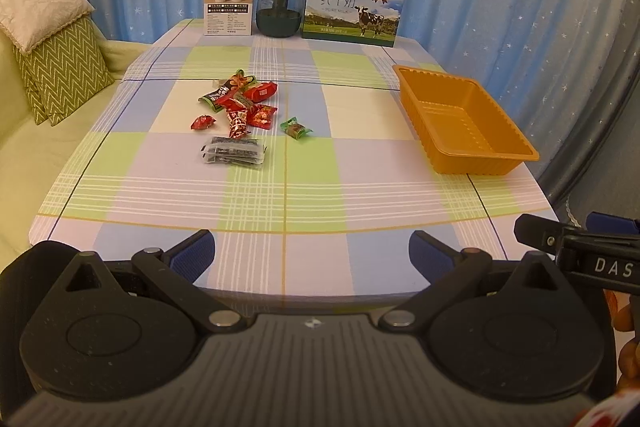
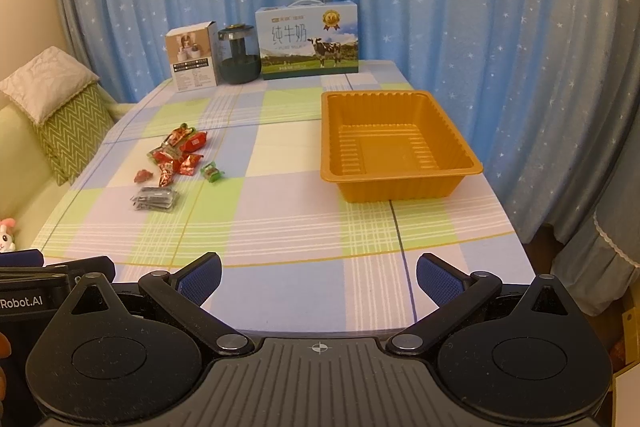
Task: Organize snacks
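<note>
Left wrist view: the left gripper (image 1: pixel 312 253), fingers spread wide and empty, hovers at the table (image 1: pixel 360 195) edge, facing the loose snacks (image 1: pixel 238 107), perhaps ten. Right wrist view: the right gripper (image 2: pixel 319 277), equally wide and empty, faces the empty orange tray (image 2: pixel 400 177); milk carton (image 2: pixel 308 41) stands clear behind.

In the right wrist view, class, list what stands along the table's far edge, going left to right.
Small white box → dark glass jar → milk carton.
</note>
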